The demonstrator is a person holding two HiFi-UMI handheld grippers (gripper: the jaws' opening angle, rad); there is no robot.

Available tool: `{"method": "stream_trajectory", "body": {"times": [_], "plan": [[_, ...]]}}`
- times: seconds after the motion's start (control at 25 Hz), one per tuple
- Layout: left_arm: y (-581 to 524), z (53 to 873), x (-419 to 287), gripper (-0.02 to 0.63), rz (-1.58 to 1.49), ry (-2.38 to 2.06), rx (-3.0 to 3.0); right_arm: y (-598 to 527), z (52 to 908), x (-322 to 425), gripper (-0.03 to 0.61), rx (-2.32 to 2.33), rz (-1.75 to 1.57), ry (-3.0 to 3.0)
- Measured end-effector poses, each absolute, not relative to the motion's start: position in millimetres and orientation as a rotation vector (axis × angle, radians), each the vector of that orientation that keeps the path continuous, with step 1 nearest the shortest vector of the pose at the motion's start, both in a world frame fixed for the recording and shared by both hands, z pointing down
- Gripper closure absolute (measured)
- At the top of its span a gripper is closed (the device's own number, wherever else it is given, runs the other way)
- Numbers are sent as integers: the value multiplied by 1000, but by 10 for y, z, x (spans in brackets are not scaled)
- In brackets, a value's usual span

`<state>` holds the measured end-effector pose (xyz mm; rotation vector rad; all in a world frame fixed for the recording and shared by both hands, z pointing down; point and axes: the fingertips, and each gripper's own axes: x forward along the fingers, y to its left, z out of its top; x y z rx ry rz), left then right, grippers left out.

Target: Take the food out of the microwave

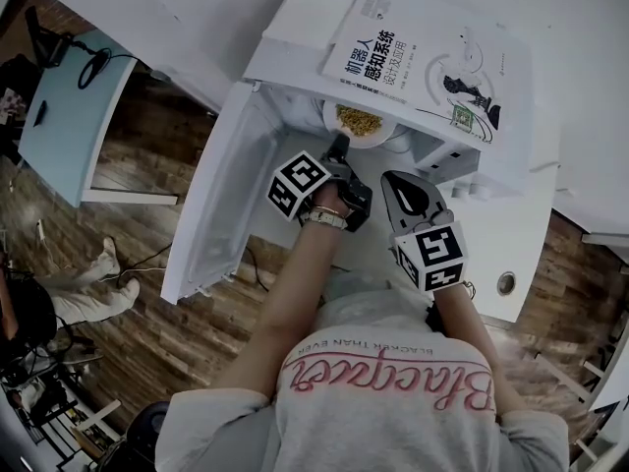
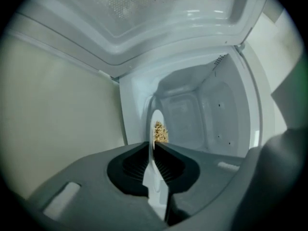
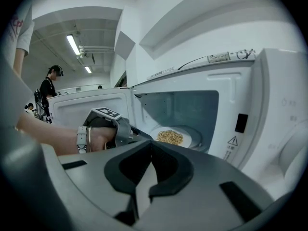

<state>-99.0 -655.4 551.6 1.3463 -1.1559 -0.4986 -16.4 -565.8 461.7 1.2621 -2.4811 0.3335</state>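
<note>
One round white plate (image 1: pixel 381 138) with a low heap of yellow-brown crumbly food (image 1: pixel 359 119) sits inside the white box-shaped microwave (image 1: pixel 285 67), on the floor of its cavity. The food looks dry and grainy, like small flakes, and it covers the middle of the plate, while the rim is bare, smooth and glossy. The walls of the cavity are smooth white metal with rounded corners. The flat white door (image 1: pixel 221 195) stands wide open toward 8 o'clock in the head view. A glossy white book (image 1: pixel 423 62) with dark printed letters lies flat on top of the microwave. The microwave stands on a plain white surface (image 1: pixel 516 229).

The left claw (image 1: pixel 339 147) reaches into the cavity toward 12 o'clock, with the forearm stretched and the left hand (image 1: pixel 329 200) wrapped around the handle, a pale band on the wrist. It is rolled to its side, so in the left gripper view the plate (image 2: pixel 156 117) shows edge-on. Its ribbed black pads are pressed on the thin rim of the plate, with the food (image 2: pixel 160 132) just behind them.

The right claw (image 1: pixel 396 179) is outside the microwave, at 4 o'clock from the plate, and points slightly down toward the opening. Its jaws are together at the tips, with nothing between them.
</note>
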Motion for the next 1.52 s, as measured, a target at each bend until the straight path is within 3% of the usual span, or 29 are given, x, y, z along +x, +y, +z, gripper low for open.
{"method": "stream_trajectory", "body": {"times": [0.04, 0.24, 1.52], "plan": [[-6559, 5494, -992, 588, -511, -1152, 1347, -5641, 4615, -168, 568, 1260, 330, -2481], [-6539, 5471, -981, 598, -571, -1093, 1318, -5583, 4598, -148, 568, 1265, 313, -2477], [-5336, 4698, -1011, 603, -744, -1036, 1434, -4706, 3938, 57, 569, 1408, 109, -2554]]}}
